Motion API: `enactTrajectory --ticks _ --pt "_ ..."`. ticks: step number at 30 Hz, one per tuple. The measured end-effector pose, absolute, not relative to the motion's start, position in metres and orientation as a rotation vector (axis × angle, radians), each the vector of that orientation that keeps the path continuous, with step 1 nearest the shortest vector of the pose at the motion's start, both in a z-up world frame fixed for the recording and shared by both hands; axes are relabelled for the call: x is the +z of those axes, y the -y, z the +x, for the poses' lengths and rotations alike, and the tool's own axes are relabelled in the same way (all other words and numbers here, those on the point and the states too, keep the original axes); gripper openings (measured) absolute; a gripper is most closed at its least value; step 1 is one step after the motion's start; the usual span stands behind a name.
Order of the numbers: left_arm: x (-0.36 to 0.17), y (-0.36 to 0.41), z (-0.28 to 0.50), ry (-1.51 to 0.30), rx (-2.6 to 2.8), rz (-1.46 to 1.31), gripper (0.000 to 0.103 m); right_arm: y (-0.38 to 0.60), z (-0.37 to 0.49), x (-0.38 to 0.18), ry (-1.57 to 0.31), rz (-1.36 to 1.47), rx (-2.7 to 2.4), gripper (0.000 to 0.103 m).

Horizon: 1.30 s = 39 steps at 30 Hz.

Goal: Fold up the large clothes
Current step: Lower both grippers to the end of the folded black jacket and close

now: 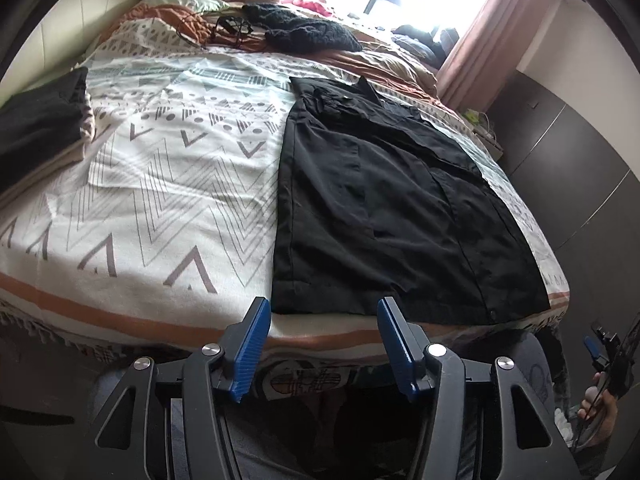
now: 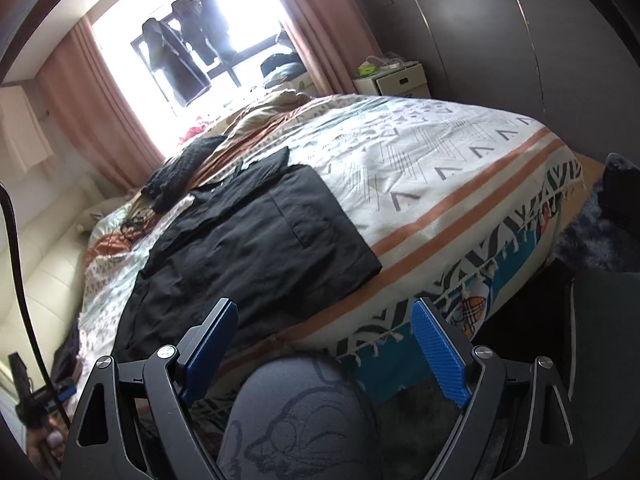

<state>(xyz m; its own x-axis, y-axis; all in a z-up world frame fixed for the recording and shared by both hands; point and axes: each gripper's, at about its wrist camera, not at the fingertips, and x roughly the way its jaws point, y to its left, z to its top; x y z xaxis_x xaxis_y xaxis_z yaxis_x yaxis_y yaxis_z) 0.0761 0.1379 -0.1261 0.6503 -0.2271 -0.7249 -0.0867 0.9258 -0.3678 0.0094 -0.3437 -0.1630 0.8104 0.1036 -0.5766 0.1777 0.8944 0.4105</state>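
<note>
Black shirt (image 1: 400, 208) lies flat along the bed's (image 1: 160, 184) near right side, sides folded in. Left claw (image 1: 322, 312) hovers released at its near hem; right claw (image 2: 324, 320) released, empty. Best pinch both hem corners evenly before lifting toward the collar.

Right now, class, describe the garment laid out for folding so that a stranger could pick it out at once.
Start at the bed with the white, zigzag-patterned bedspread. On its near part, reaching the foot edge, lies the black shirt, spread flat. Unlike the black knitted item bunched at the far end and the dark folded pile at the left, it is smooth and has a collar.
</note>
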Motion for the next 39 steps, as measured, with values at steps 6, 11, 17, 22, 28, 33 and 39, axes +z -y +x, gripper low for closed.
enactTrajectory --ticks 6,11,17,22,28,33,39 --pt "-0.148 -0.135 0.077 -0.894 -0.073 -0.428 0.052 0.357 0.023 -0.177 -0.632 0.515 -0.02 0.087" --pt "-0.165 -0.137 0.084 -0.929 -0.06 -0.471 0.044 0.375 0.051 -0.201 -0.685 0.595 0.008 0.07" --pt "-0.18 -0.146 0.104 -0.975 -0.031 -0.518 0.037 0.389 0.093 -0.224 -0.728 0.656 0.015 0.055" --pt "-0.178 -0.15 0.124 -0.99 -0.015 -0.522 0.036 0.391 0.131 -0.242 -0.763 0.658 0.001 0.051" --pt "-0.179 -0.156 0.134 -1.007 0.0 -0.547 0.036 0.392 0.149 -0.25 -0.759 0.694 0.005 0.036" --pt "-0.18 -0.168 0.123 -0.972 -0.005 -0.607 0.036 0.39 0.145 -0.239 -0.72 0.689 0.077 0.009" --pt "-0.184 -0.182 0.122 -0.945 -0.052 -0.675 0.037 0.388 0.141 -0.227 -0.663 0.674 0.114 0.009"
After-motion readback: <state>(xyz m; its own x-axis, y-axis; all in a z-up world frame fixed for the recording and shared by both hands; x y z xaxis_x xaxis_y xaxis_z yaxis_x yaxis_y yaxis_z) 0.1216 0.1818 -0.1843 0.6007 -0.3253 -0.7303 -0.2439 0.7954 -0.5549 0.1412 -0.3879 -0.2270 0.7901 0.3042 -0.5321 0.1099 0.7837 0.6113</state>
